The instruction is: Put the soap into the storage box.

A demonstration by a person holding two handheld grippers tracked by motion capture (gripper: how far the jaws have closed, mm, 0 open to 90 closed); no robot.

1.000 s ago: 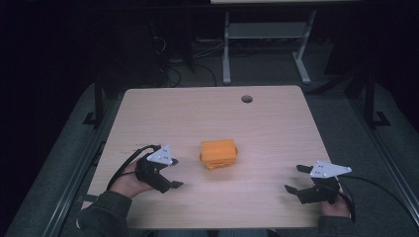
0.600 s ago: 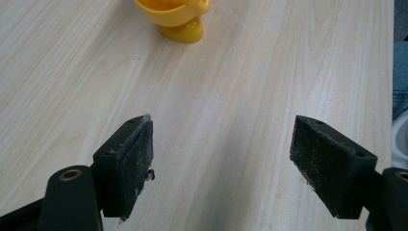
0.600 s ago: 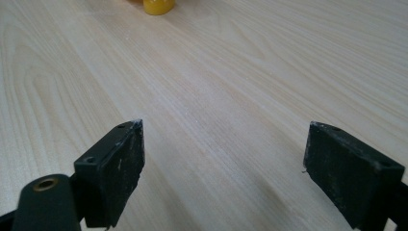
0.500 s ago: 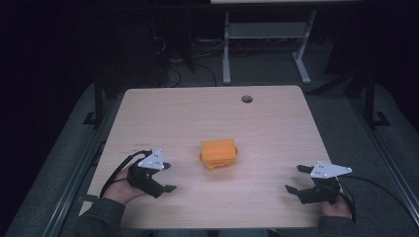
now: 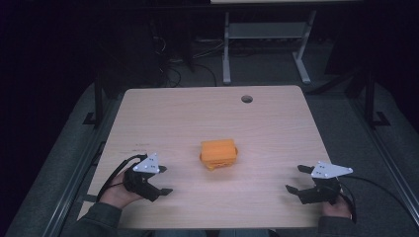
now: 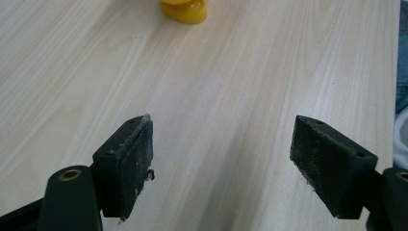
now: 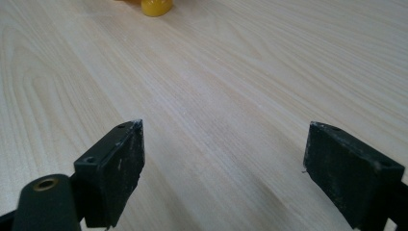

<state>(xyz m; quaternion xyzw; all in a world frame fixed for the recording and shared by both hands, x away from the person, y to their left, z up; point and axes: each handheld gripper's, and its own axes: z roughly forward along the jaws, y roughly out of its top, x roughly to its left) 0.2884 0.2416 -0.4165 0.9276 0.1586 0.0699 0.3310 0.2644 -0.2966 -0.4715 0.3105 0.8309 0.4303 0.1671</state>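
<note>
1. An orange block-shaped object (image 5: pixel 219 154) sits near the middle of the light wooden desk (image 5: pixel 207 113), a little toward the person's edge. Its top is flat and rectangular, and a small rounded lip sticks out at its near lower side; what kind of object it is cannot be told.
2. The left gripper (image 5: pixel 165 180) is at the near left part of the desk, held in the person's left hand (image 5: pixel 116 193). Its jaws stand wide apart with nothing between them, and they point to the right across the desk.
3. In the left gripper view the left gripper (image 6: pixel 221 163) shows bare wood between its two black pads, and a yellow-orange rounded edge of the orange block-shaped object (image 6: pixel 185 9) shows at the top, well apart from the jaws.
4. The right gripper (image 5: pixel 296 178) is at the near right part of the desk, held in the person's right hand (image 5: pixel 336 210). Its jaws are also spread wide and hold nothing; they point leftward.
5. In the right gripper view the right gripper (image 7: pixel 223 163) frames bare wood grain, and a bit of the orange block-shaped object (image 7: pixel 156 6) shows at the top edge, far from the jaws.
6. The object lies between the two grippers, touching neither.
7. A round cable hole (image 5: pixel 246 98) is in the far part of the desk, right of centre.
8. A black cable (image 5: pixel 116 170) loops from the left gripper along the desk.
</note>
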